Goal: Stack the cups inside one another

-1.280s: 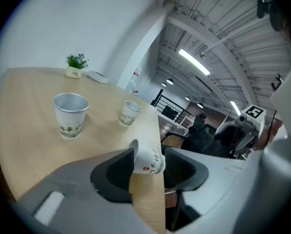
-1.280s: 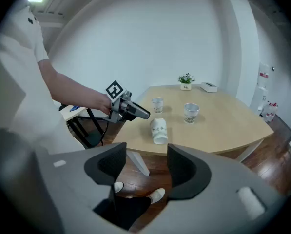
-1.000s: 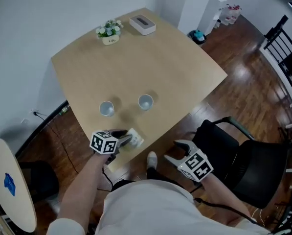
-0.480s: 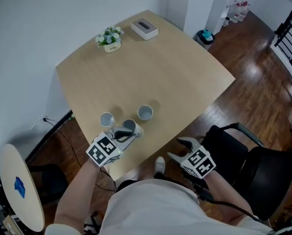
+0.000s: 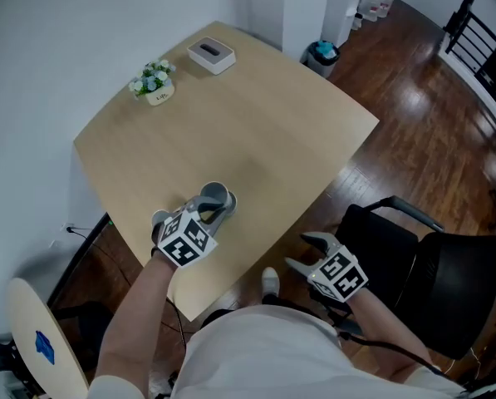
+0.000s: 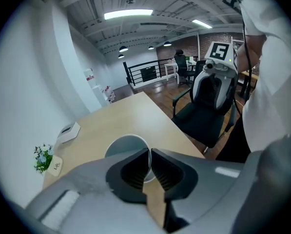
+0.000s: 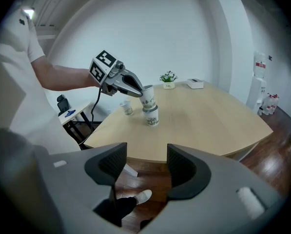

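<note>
My left gripper [image 5: 215, 212] is shut on the rim of a white printed paper cup [image 5: 216, 195]; one jaw is inside the cup [image 6: 127, 145] and one outside. In the right gripper view that held cup [image 7: 147, 95] hangs slightly tilted, its base at the mouth of a second cup [image 7: 151, 116] standing on the table. A third cup [image 7: 126, 107] stands apart to the left, and in the head view it [image 5: 159, 220] peeks out beside the marker cube. My right gripper [image 5: 309, 253] is open and empty, off the table's near edge.
The light wooden table [image 5: 256, 98] carries a small flower pot [image 5: 154, 83] and a white box [image 5: 211, 55] at its far side. A black office chair [image 5: 414, 264] stands by my right gripper. A round side table [image 5: 40, 339] is at the lower left.
My left gripper closed on the cup at the table's near edge, rolled it upright, lifted it and carried it over the cup that stood on the right. The right gripper stayed low beside the chair.
</note>
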The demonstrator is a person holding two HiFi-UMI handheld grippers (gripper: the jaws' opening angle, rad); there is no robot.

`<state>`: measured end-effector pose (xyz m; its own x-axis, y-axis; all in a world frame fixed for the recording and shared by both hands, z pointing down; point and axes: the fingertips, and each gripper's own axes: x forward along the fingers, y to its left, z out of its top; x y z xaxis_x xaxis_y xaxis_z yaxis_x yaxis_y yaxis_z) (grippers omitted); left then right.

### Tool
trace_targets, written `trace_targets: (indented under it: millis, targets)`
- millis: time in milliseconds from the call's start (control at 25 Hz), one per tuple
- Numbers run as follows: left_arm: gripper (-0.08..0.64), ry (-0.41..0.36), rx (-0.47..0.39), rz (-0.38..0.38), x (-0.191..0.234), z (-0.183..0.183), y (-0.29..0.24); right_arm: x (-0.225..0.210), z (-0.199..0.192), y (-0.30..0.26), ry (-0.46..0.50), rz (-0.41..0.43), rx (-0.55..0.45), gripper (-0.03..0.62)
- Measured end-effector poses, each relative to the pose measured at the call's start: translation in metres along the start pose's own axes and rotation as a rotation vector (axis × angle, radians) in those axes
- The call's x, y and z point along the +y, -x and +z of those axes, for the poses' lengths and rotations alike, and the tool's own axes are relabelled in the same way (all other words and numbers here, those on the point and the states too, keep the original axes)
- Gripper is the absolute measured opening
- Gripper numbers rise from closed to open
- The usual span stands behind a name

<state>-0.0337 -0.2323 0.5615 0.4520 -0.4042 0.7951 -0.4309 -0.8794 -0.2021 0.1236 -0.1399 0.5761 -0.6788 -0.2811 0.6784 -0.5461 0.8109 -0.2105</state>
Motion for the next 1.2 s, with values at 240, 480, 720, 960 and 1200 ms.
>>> trace_targets:
  millis: [240, 480, 720, 960, 1200]
  targets:
    - [0.056, -0.002, 0.032, -0.021, -0.005, -0.009, -0.020, -0.014, -0.008, 0.009, -0.026, -0.025, 0.001, 0.259]
    - [0.147, 0.065, -0.017, -0.015, -0.004, -0.006, -0.008, -0.013, -0.002, 0.006, -0.012, -0.019, -0.001, 0.259]
    - [0.156, 0.274, -0.183, 0.042, 0.002, -0.009, 0.061, 0.005, 0.009, -0.008, 0.036, 0.017, 0.005, 0.259]
    - [0.158, 0.535, -0.224, 0.150, -0.023, -0.091, 0.135, 0.038, 0.013, -0.019, 0.082, 0.059, 0.027, 0.258]
    - [0.228, 0.666, -0.204, 0.246, -0.033, -0.160, 0.169, 0.077, 0.024, -0.039, 0.133, 0.106, 0.046, 0.258]
